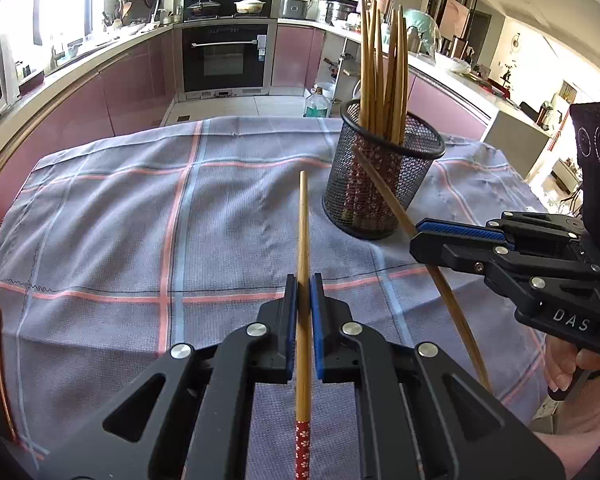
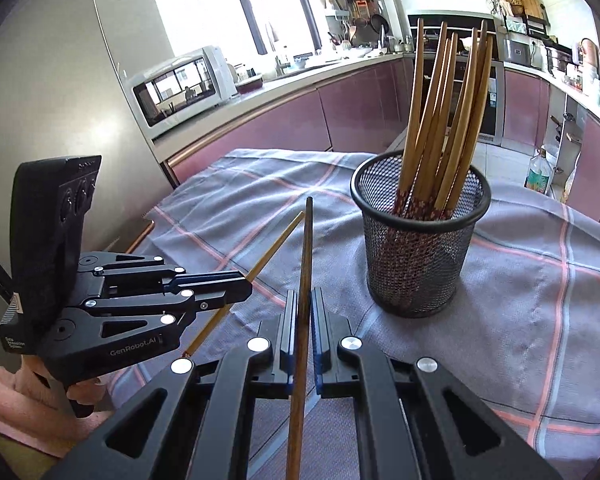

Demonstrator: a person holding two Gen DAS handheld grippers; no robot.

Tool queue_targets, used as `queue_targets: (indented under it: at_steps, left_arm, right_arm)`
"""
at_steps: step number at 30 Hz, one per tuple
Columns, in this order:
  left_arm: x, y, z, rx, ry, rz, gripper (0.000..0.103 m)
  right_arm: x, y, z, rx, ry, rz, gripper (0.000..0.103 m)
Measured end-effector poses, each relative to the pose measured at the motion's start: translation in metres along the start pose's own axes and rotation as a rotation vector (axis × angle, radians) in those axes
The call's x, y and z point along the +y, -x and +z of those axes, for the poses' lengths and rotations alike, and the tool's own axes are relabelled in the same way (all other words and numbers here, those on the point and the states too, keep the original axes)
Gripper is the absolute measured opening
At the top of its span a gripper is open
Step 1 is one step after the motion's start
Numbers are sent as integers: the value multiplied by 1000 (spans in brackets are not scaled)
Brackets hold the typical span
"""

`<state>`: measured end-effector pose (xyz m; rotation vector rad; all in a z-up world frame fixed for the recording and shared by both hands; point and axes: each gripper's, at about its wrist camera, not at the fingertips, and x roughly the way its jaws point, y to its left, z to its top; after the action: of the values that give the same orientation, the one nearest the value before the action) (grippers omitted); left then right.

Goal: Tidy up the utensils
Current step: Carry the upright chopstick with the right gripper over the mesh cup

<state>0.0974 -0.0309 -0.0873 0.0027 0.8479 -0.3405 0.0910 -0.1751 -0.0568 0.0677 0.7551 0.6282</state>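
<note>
"GenRobot.AI" on left gripper (image 2: pixel 242 286)

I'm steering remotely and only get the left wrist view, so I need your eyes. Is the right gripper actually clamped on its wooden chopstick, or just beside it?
Observer: Clamped. In the right wrist view the right gripper has its blue pads shut on the darker wooden chopstick, tip pointing forward.
Operator: Is that tip touching the black wire-mesh cup?
Observer: No. It ends left of the black wire-mesh cup, with grey checked tablecloth showing between.
Operator: What is off to my left?
Observer: A white microwave oven on the counter, seen whole from the right side.
</note>
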Motion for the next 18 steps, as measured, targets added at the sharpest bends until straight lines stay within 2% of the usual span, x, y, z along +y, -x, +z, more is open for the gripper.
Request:
queue_targets:
  at_steps: [18]
  left_arm:
    - [-7, 36, 12, -84, -4, -42, 7]
  right_arm:
    - [-5, 38, 13, -137, -33, 3, 5]
